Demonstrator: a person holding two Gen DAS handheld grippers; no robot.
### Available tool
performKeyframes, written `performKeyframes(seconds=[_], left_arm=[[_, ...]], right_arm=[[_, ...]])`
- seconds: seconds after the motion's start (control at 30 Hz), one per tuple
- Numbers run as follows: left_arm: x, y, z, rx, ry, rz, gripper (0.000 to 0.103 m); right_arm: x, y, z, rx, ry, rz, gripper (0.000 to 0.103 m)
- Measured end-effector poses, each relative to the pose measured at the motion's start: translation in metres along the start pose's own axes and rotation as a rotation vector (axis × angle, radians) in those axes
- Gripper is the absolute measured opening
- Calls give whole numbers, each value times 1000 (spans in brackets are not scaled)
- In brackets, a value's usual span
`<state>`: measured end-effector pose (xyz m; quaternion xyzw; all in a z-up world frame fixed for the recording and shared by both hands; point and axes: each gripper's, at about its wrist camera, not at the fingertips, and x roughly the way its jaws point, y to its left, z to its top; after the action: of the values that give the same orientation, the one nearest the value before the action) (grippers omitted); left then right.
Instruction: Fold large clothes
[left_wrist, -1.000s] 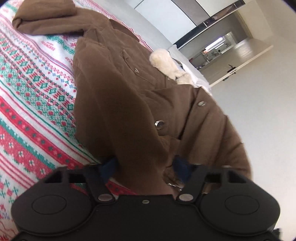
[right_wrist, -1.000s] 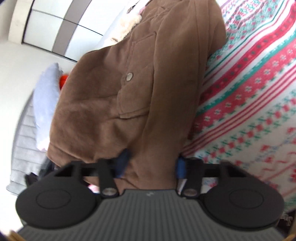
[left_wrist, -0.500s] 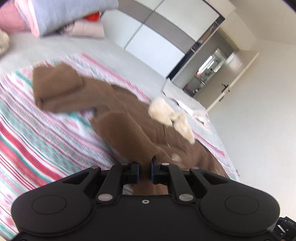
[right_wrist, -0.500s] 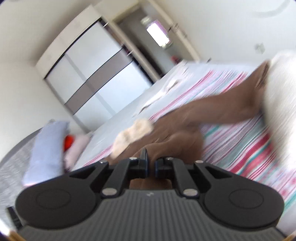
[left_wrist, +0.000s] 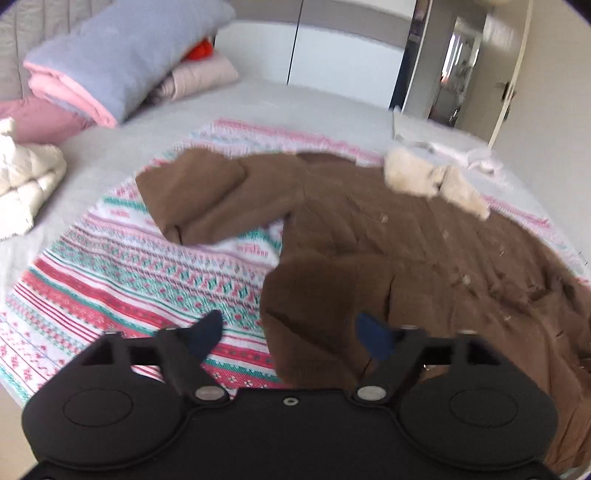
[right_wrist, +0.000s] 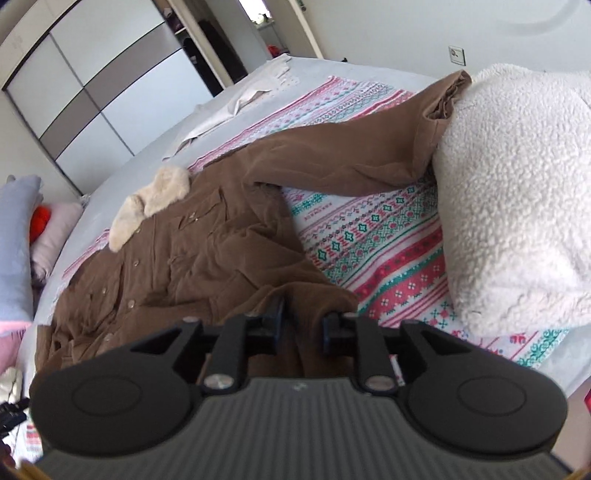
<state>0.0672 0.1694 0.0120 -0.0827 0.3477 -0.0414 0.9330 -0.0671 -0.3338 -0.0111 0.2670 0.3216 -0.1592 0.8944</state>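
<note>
Since half a second ago both sets of fingers parted off the brown coat (left_wrist: 388, 258): left gripper (left_wrist: 291, 332) now wide open over hem corner, right gripper (right_wrist: 301, 325) partly open with a hem fold between the jaws, contact unclear. Coat spread front-up on striped blanket (left_wrist: 129, 266), buttoned, wrinkled, cream fur collar (right_wrist: 151, 203) at far end, one sleeve out flat, other sleeve (right_wrist: 351, 155) reaching to white fleece pillow (right_wrist: 517, 184). Folded bedding stack (left_wrist: 118, 62) beyond blanket.
</note>
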Motion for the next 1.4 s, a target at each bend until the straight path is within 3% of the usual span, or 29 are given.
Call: performKeyframes(seconds=[0.07,0.1,0.2,0.3,0.37,0.47,0.53,0.6,0.63,0.67,0.7,0.73,0.8,0.9,1.0,1.07,1.13,1.2,1.27,1.33,1.37,1.4], left_arm=[[-11,6,-3,-5,12,-54,94],[-13,9,-8,-5,41,-83,97],[-3,9,-27,34,174,-143,97],[20,13,-47,48,275,-78,97],[34,21,-56,50,322,-27,97],[45,37,-65,4,357,-59,95],[43,42,-64,1,340,-84,80],[39,45,-63,-18,330,-158,31],[38,47,-63,-48,337,-194,21],[35,48,-63,-70,330,-226,11],[30,47,-63,-83,318,-258,9],[23,47,-61,-97,298,-291,9],[-2,48,-53,-148,247,-403,8],[-51,60,-33,-219,135,-538,7],[-81,85,-14,-314,51,-572,6],[-81,100,-10,-339,55,-541,6],[-70,98,-17,-275,120,-401,7],[-47,93,-35,-176,238,-257,9],[-15,83,-62,-42,397,-138,16],[9,78,-81,58,521,30,16],[13,78,-84,73,532,82,14],[9,77,-81,73,497,75,14]], right_arm=[[-8,-3,3,0,1,33,34],[-10,-6,2,8,9,59,48],[-12,-13,2,40,43,126,67],[-11,-13,1,53,68,117,73],[-14,-13,1,50,57,87,84],[-25,-19,-3,20,37,70,96],[-27,-27,-6,10,49,78,97],[-21,-37,-9,28,89,87,97],[-16,-43,-11,49,116,100,97],[-8,-48,-12,77,148,129,91],[2,-52,-13,105,189,181,70],[12,-56,-14,133,237,245,41],[14,-57,-15,170,276,359,16],[-24,-44,-8,133,180,477,13],[-62,-34,4,139,101,564,11],[-79,-34,12,153,59,578,10],[-87,-36,16,148,51,531,10],[-82,-37,16,104,93,392,10],[-67,-34,7,14,177,187,13],[-48,-35,-6,-76,259,15,28],[-45,-37,-11,-103,249,-54,32],[-46,-37,-13,-124,224,-96,41]])
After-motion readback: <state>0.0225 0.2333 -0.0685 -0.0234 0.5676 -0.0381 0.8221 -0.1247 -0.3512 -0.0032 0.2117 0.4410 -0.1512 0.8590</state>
